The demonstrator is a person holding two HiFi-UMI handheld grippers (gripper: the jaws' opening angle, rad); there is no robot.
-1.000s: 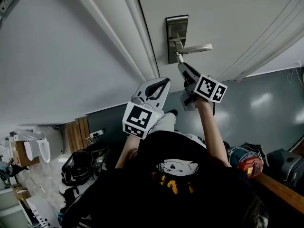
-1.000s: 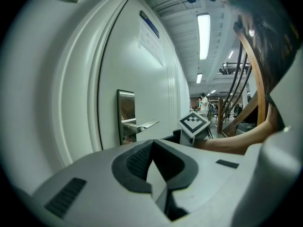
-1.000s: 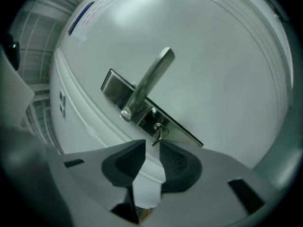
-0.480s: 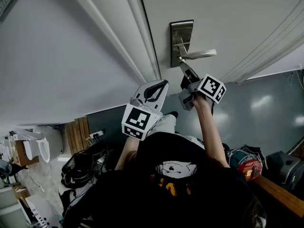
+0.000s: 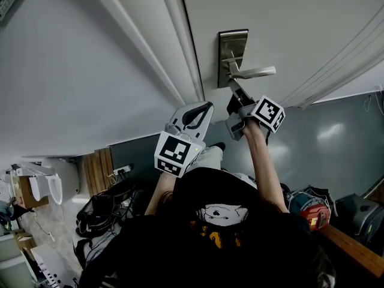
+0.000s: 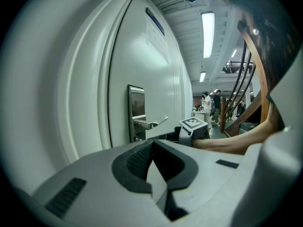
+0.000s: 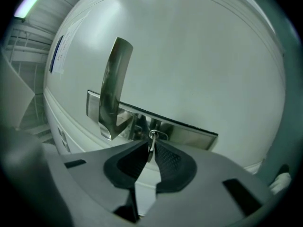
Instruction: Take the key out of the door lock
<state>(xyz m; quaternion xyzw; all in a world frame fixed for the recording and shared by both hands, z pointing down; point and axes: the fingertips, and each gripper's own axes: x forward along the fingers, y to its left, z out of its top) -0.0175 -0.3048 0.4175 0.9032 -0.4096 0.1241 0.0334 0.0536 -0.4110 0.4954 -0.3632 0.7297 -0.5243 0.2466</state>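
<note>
Only one key (image 7: 151, 149) sits pinched by the right hand-held gripper (image 7: 150, 144).

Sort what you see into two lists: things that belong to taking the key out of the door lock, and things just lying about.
Belongs to the job:
- key, gripped by the right tool
- lock plate
- door handle
- door

Just lying about:
- black bag on the floor
- red-and-blue object
- left tool, shut, holding nothing
</note>
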